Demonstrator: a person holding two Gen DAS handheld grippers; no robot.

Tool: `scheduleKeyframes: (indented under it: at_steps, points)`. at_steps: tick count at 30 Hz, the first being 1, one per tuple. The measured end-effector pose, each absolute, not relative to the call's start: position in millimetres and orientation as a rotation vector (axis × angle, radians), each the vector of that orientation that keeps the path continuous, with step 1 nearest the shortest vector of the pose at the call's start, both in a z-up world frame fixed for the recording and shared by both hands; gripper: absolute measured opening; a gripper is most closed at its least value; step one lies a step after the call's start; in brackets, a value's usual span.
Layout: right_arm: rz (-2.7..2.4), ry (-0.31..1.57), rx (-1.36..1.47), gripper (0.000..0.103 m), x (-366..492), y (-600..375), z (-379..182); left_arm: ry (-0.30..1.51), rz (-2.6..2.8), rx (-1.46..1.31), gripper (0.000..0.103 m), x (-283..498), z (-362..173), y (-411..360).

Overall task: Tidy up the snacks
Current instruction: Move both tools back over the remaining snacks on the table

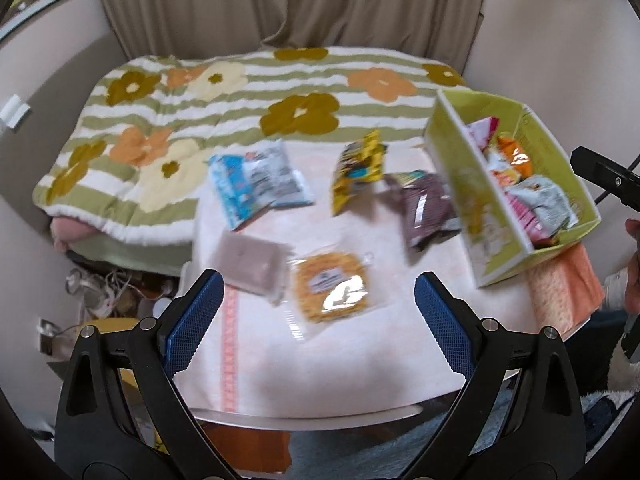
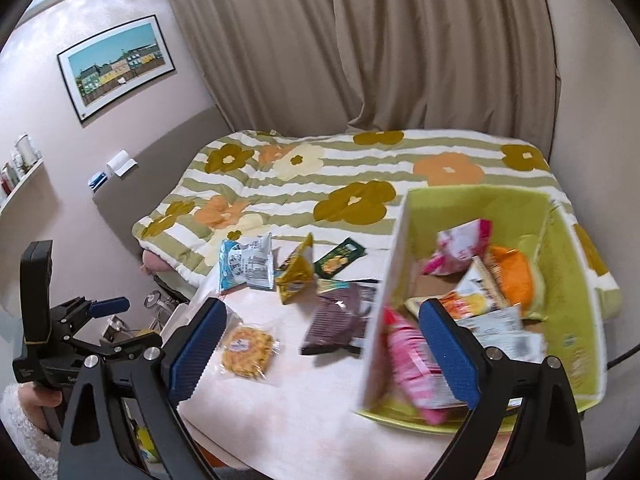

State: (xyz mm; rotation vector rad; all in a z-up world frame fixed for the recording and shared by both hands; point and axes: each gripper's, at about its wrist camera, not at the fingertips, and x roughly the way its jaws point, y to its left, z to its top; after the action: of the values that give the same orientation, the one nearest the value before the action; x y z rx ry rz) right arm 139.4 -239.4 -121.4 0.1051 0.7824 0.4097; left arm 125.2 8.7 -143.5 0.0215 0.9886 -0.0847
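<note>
A lime-green box [image 1: 456,168] [image 2: 576,280] stands at the table's right and holds several snack packs. Loose on the white tablecloth [image 1: 320,360] lie a blue-white pack [image 1: 256,184] [image 2: 246,264], a yellow pack [image 1: 358,170] [image 2: 296,272], a dark purple pack [image 1: 426,210] [image 2: 338,320], a grey-brown pack [image 1: 248,266], a clear pack of yellow crackers [image 1: 330,286] [image 2: 246,350] and a small green pack [image 2: 340,258]. My left gripper [image 1: 318,312] is open and empty, above the near table, just short of the crackers. My right gripper [image 2: 316,352] is open and empty, by the box's near wall.
A bed with a flowered green-striped cover [image 1: 224,96] [image 2: 360,172] lies behind the table. Curtains [image 2: 360,40] hang at the back. Clutter and cables [image 1: 104,292] sit on the floor at the left. The left gripper also shows in the right wrist view [image 2: 106,306].
</note>
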Motion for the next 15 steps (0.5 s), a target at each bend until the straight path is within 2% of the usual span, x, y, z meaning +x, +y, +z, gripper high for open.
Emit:
scheduleKeyframes:
  at_steps: [8,15]
  points:
    - [0.379,0.921,0.105,0.096,155.0,-166.3,-164.2,1.082,-0.166,0.057,0.096,163.3,-182.3,79.9]
    - [0.307,1.045,0.098,0.096,162.0,-119.4,-209.6,1.183,-0.298,0.089,0.096,204.8,-225.9,104.7]
